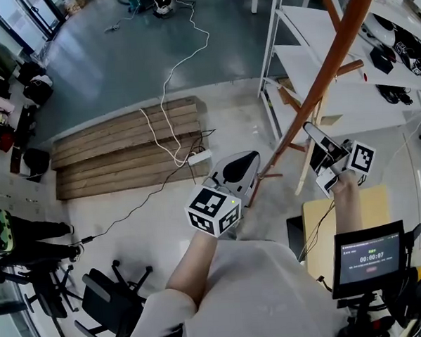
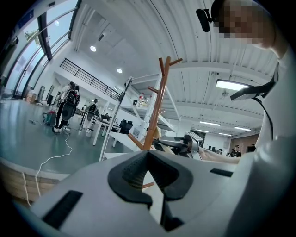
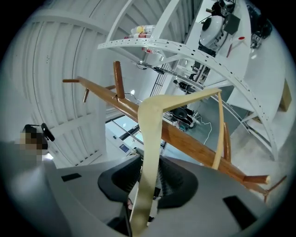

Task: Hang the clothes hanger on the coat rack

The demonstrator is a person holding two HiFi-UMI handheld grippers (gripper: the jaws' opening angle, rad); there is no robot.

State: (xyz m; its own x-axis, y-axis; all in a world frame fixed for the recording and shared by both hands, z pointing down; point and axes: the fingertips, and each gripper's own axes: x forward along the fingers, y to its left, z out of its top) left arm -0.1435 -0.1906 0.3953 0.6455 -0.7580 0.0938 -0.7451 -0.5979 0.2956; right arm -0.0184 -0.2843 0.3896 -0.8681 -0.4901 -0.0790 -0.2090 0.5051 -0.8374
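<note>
My right gripper point(image 3: 150, 159) is shut on a pale wooden clothes hanger point(image 3: 154, 125), which rises between its pads and bends across the view. Just behind the hanger runs the brown pole of the coat rack point(image 3: 194, 143), with short pegs point(image 3: 119, 78) sticking out. In the head view the right gripper point(image 1: 318, 141) sits beside the slanting coat rack pole point(image 1: 331, 56), and a pale arm of the hanger point(image 1: 307, 163) hangs below it. My left gripper point(image 1: 247, 162) hovers left of the pole's lower part. Its tips point(image 2: 148, 155) meet with nothing between them. The coat rack point(image 2: 155, 106) and the right gripper point(image 2: 182, 143) lie beyond it.
A white shelving unit point(image 1: 310, 60) stands right behind the rack. On the floor lie a wooden pallet point(image 1: 125, 144), a white cable point(image 1: 171, 82) and a power strip point(image 1: 199, 156). Black office chairs point(image 1: 104, 293) are at lower left, a small screen point(image 1: 368, 258) at lower right.
</note>
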